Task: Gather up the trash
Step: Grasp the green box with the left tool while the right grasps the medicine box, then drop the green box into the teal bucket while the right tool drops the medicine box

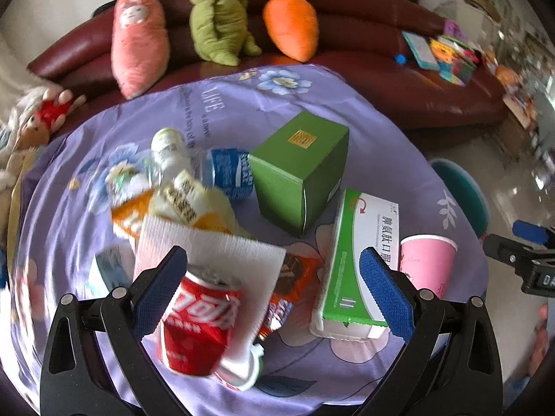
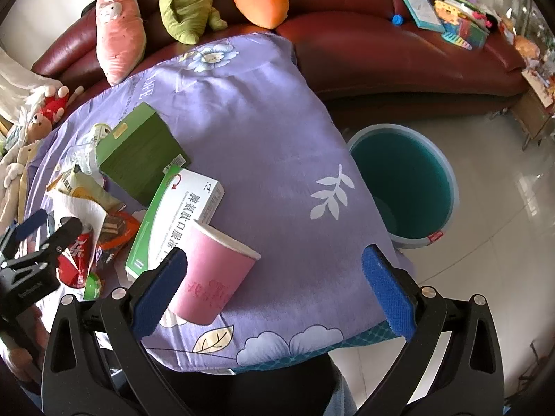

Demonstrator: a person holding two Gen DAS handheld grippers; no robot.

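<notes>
From the left wrist, the left gripper (image 1: pixel 274 277) stands with its jaws spread wide and nothing clamped, poised over a red Coca-Cola can (image 1: pixel 199 322) lying on its side under a white ribbed sheet (image 1: pixel 211 260). Around it the litter sits on the purple cloth (image 1: pixel 347 104): a blue bottle (image 1: pixel 230 173) labelled "SWEAT", a green box (image 1: pixel 298 173), a white-and-green medicine carton (image 1: pixel 360 263) with Chinese print, snack wrappers (image 1: pixel 173 201) and a pink paper cup (image 1: pixel 425 263). From the right wrist, the right gripper (image 2: pixel 274 291) is equally wide open and empty, its left finger just beside the pink cup, which stands upright. The teal bin (image 2: pixel 402 180) on the floor beside the table looks empty, though part of its inside is hidden, so collection seems barely begun and almost all remains. "LIFE" is legible on the cloth.
</notes>
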